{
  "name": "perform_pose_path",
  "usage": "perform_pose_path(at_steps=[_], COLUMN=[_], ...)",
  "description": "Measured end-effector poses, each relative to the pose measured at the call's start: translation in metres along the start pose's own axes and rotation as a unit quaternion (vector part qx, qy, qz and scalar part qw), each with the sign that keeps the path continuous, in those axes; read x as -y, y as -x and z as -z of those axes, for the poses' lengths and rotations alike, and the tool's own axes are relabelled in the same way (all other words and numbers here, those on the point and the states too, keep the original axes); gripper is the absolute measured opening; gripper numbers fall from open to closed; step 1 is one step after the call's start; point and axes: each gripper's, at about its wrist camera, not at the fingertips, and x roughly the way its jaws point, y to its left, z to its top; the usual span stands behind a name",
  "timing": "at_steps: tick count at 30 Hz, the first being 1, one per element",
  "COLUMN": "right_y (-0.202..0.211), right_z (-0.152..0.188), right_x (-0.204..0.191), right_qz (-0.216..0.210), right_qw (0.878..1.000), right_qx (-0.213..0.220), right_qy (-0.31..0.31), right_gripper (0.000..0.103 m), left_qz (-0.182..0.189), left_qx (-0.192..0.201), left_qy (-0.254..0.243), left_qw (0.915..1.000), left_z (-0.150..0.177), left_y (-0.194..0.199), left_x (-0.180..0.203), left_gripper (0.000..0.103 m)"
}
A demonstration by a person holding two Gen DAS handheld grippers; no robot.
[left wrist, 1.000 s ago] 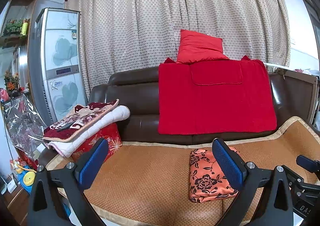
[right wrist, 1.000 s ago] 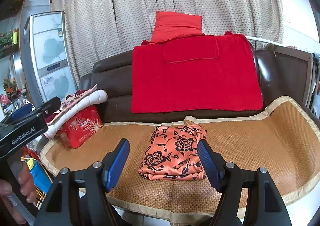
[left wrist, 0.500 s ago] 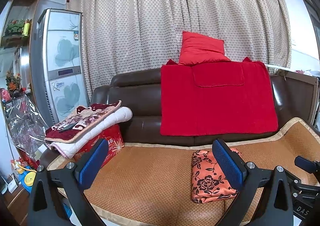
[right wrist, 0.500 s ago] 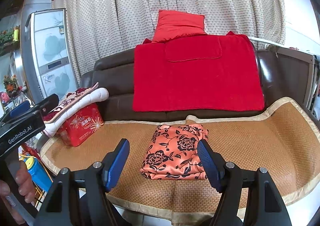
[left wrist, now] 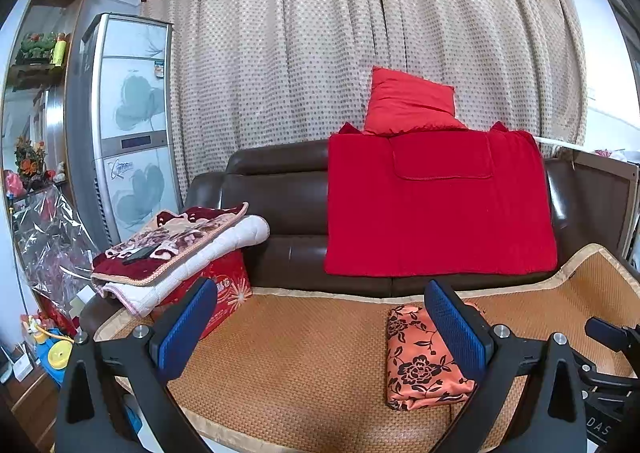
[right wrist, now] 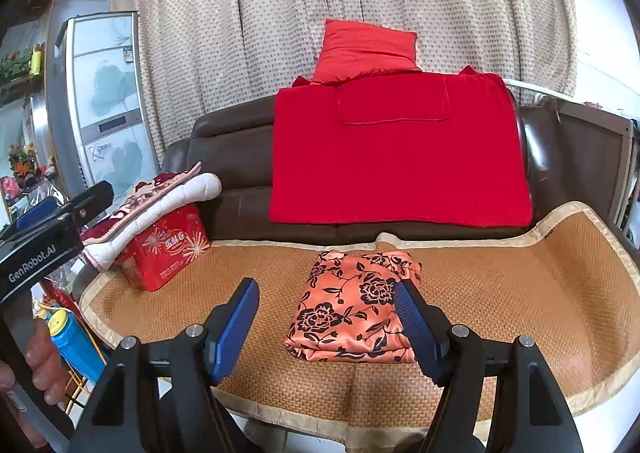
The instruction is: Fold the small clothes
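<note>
An orange garment with black flowers (right wrist: 352, 309) lies folded into a neat rectangle on the woven mat (right wrist: 520, 293) of the sofa seat. It also shows in the left wrist view (left wrist: 420, 365), partly behind the right finger. My right gripper (right wrist: 328, 325) is open and empty, held in front of the garment and apart from it. My left gripper (left wrist: 320, 329) is open and empty, to the left of the garment above the mat.
A red blanket (right wrist: 400, 149) and red cushion (right wrist: 364, 49) hang on the brown sofa back. A red box (right wrist: 164, 253) under folded quilts (left wrist: 176, 249) stands at the mat's left end. A fridge (left wrist: 124, 125) stands at the left.
Both grippers have drawn back and risen slightly from the folded garment. The garment has not moved.
</note>
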Motion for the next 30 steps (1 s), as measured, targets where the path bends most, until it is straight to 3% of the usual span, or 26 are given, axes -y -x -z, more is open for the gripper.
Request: perform_pose_path(at_steps=[24,26,30], right_y=[-0.009,-0.013,-0.029], right_z=[-0.003,-0.003,-0.006], right_x=[-0.006,-0.004,0.007], right_qz=[-0.004,-0.001,0.006], right_qw=[1.0,1.0,1.0], right_qx=[0.001,0.0,-0.006], right_qy=[0.004,0.005,0.009], right_gripper=[0.074,0.074,0.074], left_qz=[0.006,0.029,0.108], left_qx=[-0.01,-0.017,-0.049], left_qy=[0.005,0.006,0.017], left_qw=[0.9999,0.9994,0.9928], left_z=[0.004,0.006,0.012], left_y=[-0.018,-0.025,-0.055], left_x=[-0.007,-0.004,0.002], left_gripper=[0.103,0.103,0.103])
